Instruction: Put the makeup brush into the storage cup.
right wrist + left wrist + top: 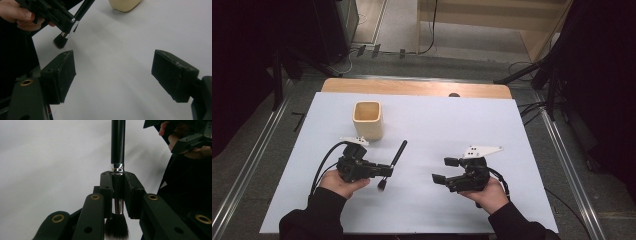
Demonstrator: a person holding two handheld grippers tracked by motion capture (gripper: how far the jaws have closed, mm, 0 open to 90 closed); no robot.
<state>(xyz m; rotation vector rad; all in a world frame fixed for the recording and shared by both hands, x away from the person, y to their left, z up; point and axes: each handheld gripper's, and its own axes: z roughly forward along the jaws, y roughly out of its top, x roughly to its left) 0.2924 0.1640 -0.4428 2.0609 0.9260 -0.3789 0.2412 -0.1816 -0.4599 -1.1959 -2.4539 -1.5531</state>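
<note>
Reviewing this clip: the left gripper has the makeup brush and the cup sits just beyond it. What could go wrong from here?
1. The left gripper clamps the brush on its narrow metal collar near the bristles, so the long handle may pivot or slip when tilted.
2. The wooden cup stands free on the white table; a handle striking its rim might tip it.
3. The right gripper is open and apart, so nothing steadies the cup.

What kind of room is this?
Probably a lab recording bench: a white table on a grey floor between dark curtains, loose cables, and a person working a makeup brush with hand-held left tongs.
</note>
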